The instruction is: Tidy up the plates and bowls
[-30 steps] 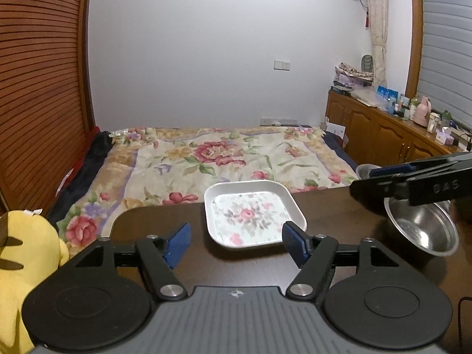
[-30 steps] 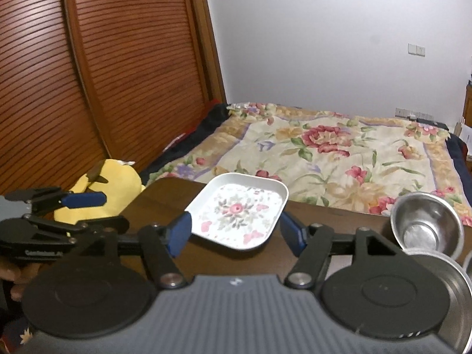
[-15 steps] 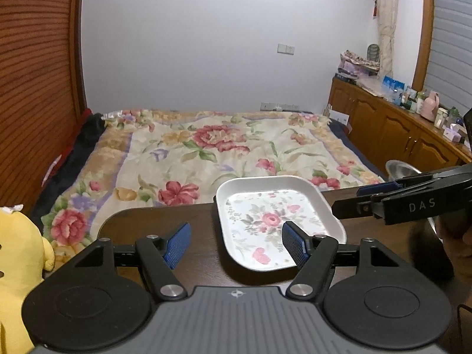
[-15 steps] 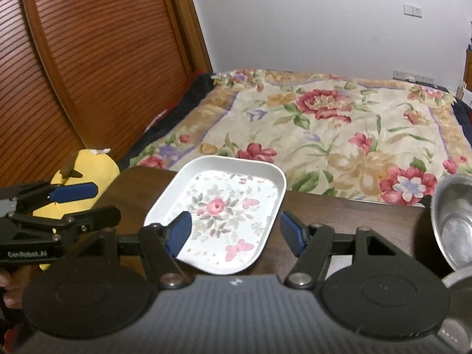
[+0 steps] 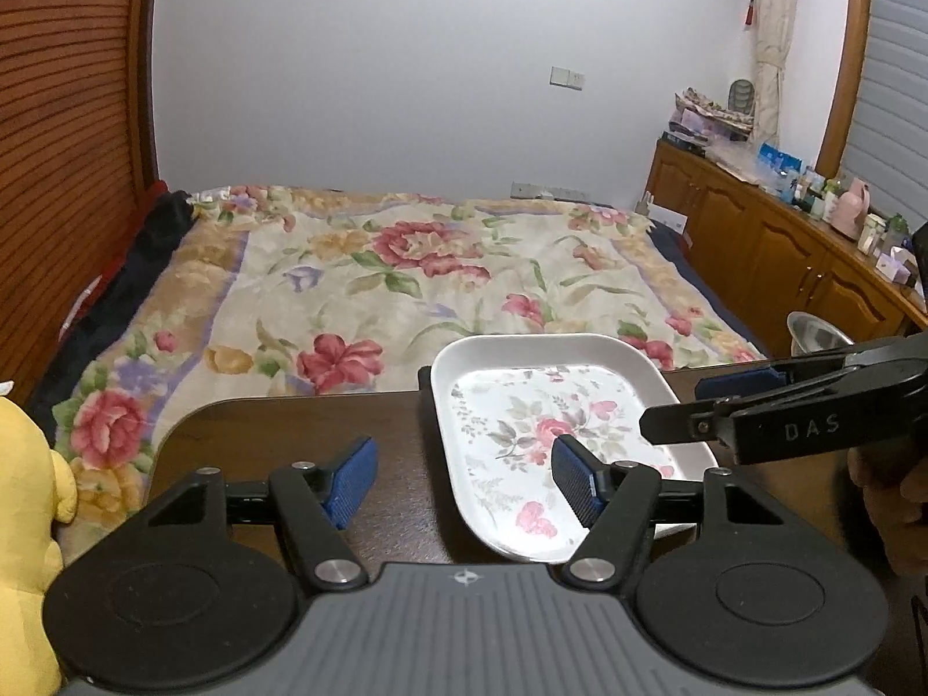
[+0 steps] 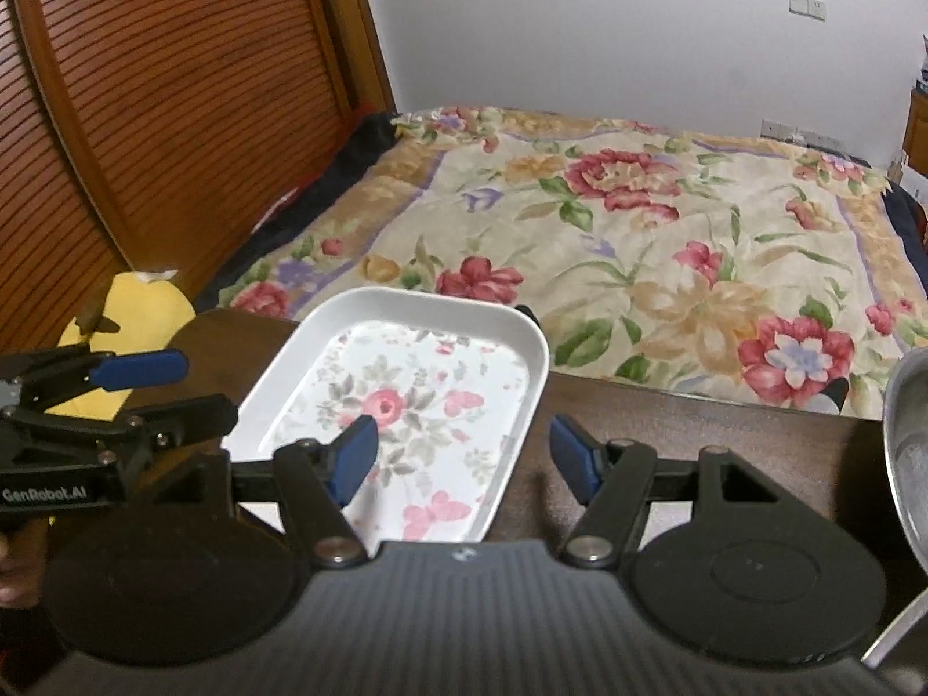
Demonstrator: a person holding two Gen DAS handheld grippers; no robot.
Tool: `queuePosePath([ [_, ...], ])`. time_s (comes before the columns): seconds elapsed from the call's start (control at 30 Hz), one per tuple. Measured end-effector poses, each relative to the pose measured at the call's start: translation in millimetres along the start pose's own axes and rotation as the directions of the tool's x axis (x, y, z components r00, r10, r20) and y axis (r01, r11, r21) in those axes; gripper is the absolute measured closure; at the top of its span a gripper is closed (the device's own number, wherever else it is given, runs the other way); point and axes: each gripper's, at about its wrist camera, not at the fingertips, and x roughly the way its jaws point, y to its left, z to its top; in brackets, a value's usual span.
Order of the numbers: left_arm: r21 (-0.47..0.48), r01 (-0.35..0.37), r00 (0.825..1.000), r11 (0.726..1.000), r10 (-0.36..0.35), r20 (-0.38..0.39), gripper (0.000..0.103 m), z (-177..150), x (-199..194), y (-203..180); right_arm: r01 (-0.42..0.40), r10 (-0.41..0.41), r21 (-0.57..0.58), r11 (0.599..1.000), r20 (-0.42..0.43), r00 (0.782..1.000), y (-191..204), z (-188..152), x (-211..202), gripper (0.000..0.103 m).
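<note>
1. Bed (image 5: 441, 284): floral cover, beyond the tabletop's far edge.
2. Tabletop (image 5: 394, 423): dark wood; carries the tray and bowl.
3. Floral tray (image 5: 539, 423): white, rectangular, flat on the tabletop at its far edge.
4. Left hand-held gripper (image 5: 464, 478): jaws wide, holding nothing; right blue pad over the tray's left rim.
5. Right hand-held gripper (image 6: 464, 452): jaws wide, holding nothing; left pad above the tray.
6. Steel bowl (image 6: 907, 441): at the right, apart from the tray.
</note>
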Motion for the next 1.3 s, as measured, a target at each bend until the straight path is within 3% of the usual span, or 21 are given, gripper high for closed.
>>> queuePosePath([
  [0.17, -0.027, 0.009, 1.000, 1.000, -0.010, -0.025, 0.049, -3, 13, 4, 0.022, -0.021, 0.015, 1.000, -0.026, 0.999, -3, 0, 7, 0.046],
  [0.4, -0.073, 0.026, 0.999, 0.997, -0.029, -0.046, 0.070, -3, 22, 13, 0.022, -0.020, 0.035, 0.999, -0.049, 0.999, -7, -2, 14, 0.068],
  [0.53, -0.085, 0.035, 0.997, 0.996, -0.040, -0.059, 0.078, -5, 26, 15, 0.029, -0.027, 0.038, 0.999, -0.062, 0.998, -7, -3, 17, 0.073],
  [0.9, -0.078, 0.041, 0.995, 0.996, -0.047, -0.085, 0.094, -9, 35, 13, 0.015, -0.011, 0.065, 0.998, -0.064, 0.998, -12, -5, 18, 0.083],
  [1.07, -0.095, 0.043, 0.995, 0.995, -0.051, -0.089, 0.095, -9, 33, 14, 0.025, -0.021, 0.060, 0.998, -0.065, 0.998, -11, -7, 17, 0.091],
  [1.3, -0.087, 0.037, 0.994, 0.996, -0.045, -0.099, 0.095, -11, 11, 13, -0.006, 0.011, 0.072, 0.997, -0.064, 0.998, -8, -14, 4, 0.092],
])
